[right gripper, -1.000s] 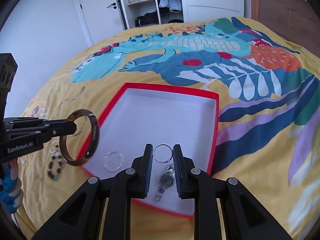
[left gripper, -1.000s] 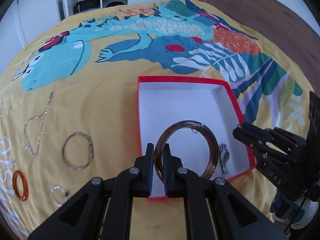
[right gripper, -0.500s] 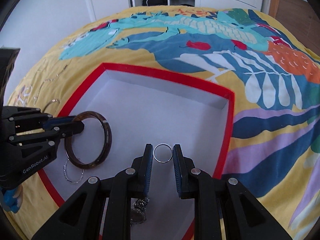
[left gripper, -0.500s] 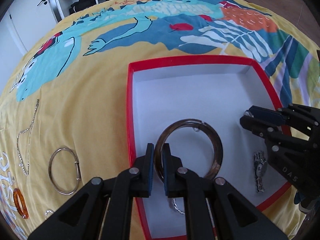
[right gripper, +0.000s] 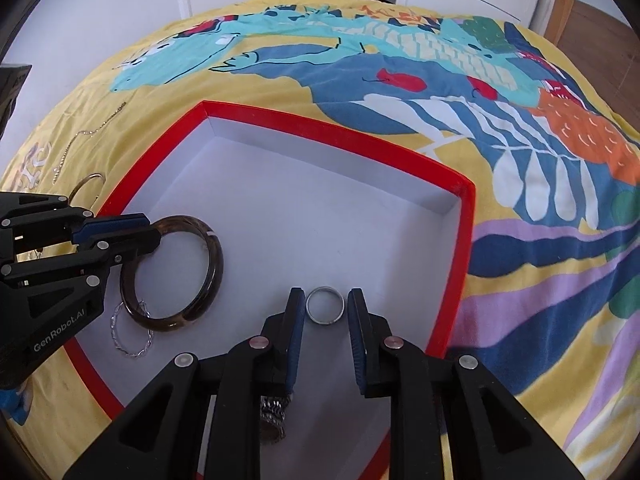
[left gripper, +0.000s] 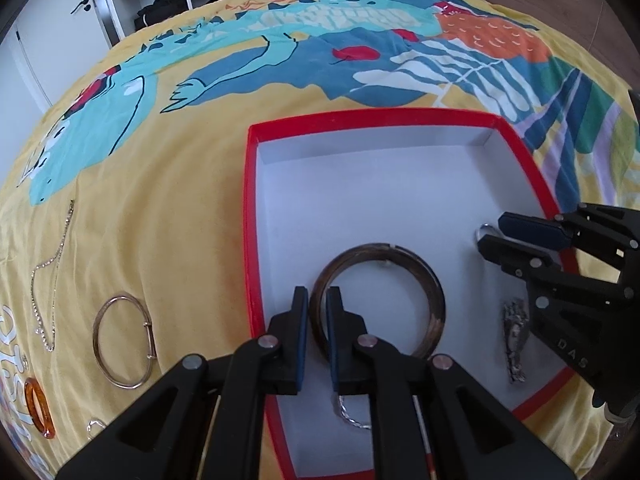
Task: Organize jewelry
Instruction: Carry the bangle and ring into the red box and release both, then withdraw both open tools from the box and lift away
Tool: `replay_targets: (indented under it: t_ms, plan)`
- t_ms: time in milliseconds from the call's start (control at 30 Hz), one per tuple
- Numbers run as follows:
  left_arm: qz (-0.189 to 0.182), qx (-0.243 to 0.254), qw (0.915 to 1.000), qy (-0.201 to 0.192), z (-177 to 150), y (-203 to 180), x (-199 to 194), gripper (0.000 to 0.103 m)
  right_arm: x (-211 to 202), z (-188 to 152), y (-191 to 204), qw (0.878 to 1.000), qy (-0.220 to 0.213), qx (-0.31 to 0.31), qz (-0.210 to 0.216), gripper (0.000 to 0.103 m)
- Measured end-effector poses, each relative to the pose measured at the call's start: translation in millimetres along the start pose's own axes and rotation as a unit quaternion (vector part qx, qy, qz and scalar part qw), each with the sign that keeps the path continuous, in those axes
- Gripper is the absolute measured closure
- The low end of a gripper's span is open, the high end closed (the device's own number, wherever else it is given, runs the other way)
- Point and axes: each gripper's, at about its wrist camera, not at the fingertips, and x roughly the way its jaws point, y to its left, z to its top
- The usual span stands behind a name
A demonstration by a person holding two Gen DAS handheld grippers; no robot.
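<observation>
A red-rimmed white box (left gripper: 250,220) (right gripper: 340,136) lies on the bed cover. Inside it a brown tortoiseshell bangle (left gripper: 436,312) (right gripper: 216,264) rests on the floor. My left gripper (left gripper: 317,300) (right gripper: 154,230) straddles the bangle's near rim; its jaws are opening and a sliver of gap shows beside one pad. A small silver ring (right gripper: 325,322) (left gripper: 480,232) lies flat on the box floor between the fingers of my right gripper (right gripper: 326,294) (left gripper: 491,233), whose jaws are opening too, with a gap on the ring's right side.
A metal watch (left gripper: 514,340) (right gripper: 272,416) and a thin silver chain bracelet (right gripper: 132,344) also lie in the box. Left of it on the yellow cover are a gold bangle (left gripper: 98,340), an amber ring (left gripper: 38,408) and a fine necklace (left gripper: 52,264).
Both grippers have come down into the box. The bangle and the ring now rest on its floor, and each pair of jaws stands slightly wider.
</observation>
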Motion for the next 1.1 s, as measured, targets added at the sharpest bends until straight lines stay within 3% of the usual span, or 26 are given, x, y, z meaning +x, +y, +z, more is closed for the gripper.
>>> replay_targets:
  t_ms: [100,267,367,667,933,1100]
  plan:
    - [-0.009,0.0,0.9999,-0.01,-2.2,0.4,-15.6,0.094,-16.0,-3.0,-4.6,1.0,-0.007,0.01,-0.007,0.073]
    - [-0.016,-0.011,0.9985,-0.05,-7.7,5.3,-65.1,0.094,-65.8,-12.8,-9.2,0.998,-0.036,0.042,-0.012,0.073]
    - [-0.001,-0.012,0.9965,-0.082,-17.2,12.8,-109.4,0.094,-102.8,-19.6,-4.6,0.997,-0.058,0.058,-0.01,0.073]
    - [0.04,-0.044,0.9921,-0.111,-64.2,71.3,-222.4,0.094,-217.2,-37.0,42.9,0.991,-0.126,0.049,0.003,0.072]
    - [0.098,-0.092,0.9776,-0.162,-132.9,132.4,-328.1,0.092,-295.5,-57.4,89.3,0.981,-0.188,0.044,0.021,0.067]
    - [0.114,-0.121,0.968,-0.188,-174.8,153.3,-373.0,0.07,-333.8,-71.9,121.3,0.975,-0.22,0.033,0.026,0.06]
